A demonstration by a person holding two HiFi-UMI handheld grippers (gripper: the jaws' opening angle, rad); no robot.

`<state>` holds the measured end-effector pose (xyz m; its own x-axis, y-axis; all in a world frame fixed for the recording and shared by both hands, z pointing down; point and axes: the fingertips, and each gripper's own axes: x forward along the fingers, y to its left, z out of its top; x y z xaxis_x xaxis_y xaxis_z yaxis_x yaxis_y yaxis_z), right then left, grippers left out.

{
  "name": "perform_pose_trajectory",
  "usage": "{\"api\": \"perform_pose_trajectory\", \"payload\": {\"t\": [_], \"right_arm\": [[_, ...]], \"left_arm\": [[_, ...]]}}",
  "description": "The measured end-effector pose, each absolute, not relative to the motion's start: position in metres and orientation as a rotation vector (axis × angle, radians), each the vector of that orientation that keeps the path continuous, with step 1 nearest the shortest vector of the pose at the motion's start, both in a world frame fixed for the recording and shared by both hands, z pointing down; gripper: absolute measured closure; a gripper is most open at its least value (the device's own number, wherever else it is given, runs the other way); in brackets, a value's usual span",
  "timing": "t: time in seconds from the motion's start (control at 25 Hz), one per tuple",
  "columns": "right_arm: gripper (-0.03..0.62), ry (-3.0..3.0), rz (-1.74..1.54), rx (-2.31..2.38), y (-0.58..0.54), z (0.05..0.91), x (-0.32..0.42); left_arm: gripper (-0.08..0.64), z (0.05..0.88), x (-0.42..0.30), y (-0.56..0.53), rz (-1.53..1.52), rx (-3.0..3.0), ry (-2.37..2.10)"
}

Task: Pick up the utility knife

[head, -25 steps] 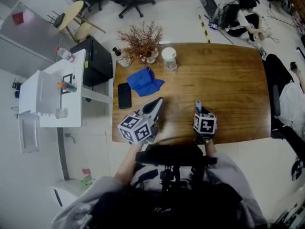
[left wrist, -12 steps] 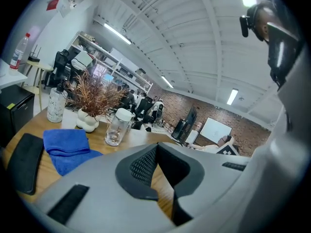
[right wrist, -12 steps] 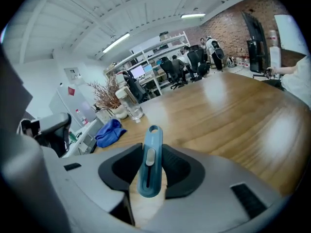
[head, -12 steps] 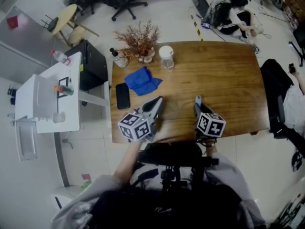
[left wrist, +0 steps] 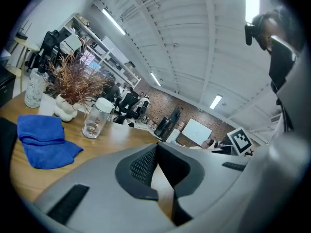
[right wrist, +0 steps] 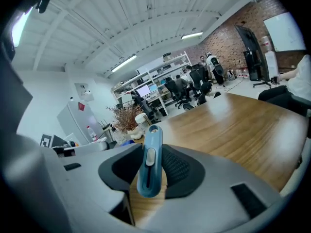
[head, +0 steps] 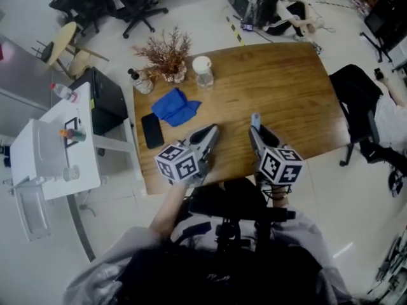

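Bright, even office light from ceiling strips (left wrist: 112,22) (one flares white, top right); heavy fisheye curving at edges.

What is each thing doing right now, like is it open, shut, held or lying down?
blue plastic utility knife: held upright in the right gripper, no blade showing.
right gripper: shut on the knife.
left gripper: shut, empty.
crumpled blue cloth: lying on the wooden table.
clear jar with white lid: upright, lid on.
black phone: lying flat, screen dark.

Left tool (head: 212,131) and right tool (head: 255,124): grey moulded shells, black mesh-textured pads (left wrist: 143,164), white cubes (head: 179,164) bearing black square markers. Operator: grey sleeves (head: 114,269), black rig (head: 229,210) at chest.
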<state>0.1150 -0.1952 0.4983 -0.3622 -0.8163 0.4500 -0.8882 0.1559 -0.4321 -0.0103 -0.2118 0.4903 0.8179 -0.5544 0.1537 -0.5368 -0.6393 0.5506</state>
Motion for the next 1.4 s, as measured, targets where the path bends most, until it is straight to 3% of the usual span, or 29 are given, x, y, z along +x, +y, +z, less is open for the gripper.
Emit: {"api": "perform_pose_trajectory", "payload": {"t": [0.8, 1.4], "right_arm": [[0.451, -2.256, 0.973, 1.819, -0.157, 0.486, 0.099], [0.451, -2.217, 1.028, 1.745, -0.173, 0.506, 0.117]], "left_arm": [[0.555, 0.482, -0.005, -0.187, 0.057, 2.541, -0.657], [0.555, 0.474, -0.006, -0.207, -0.084, 2.470, -0.754]]}}
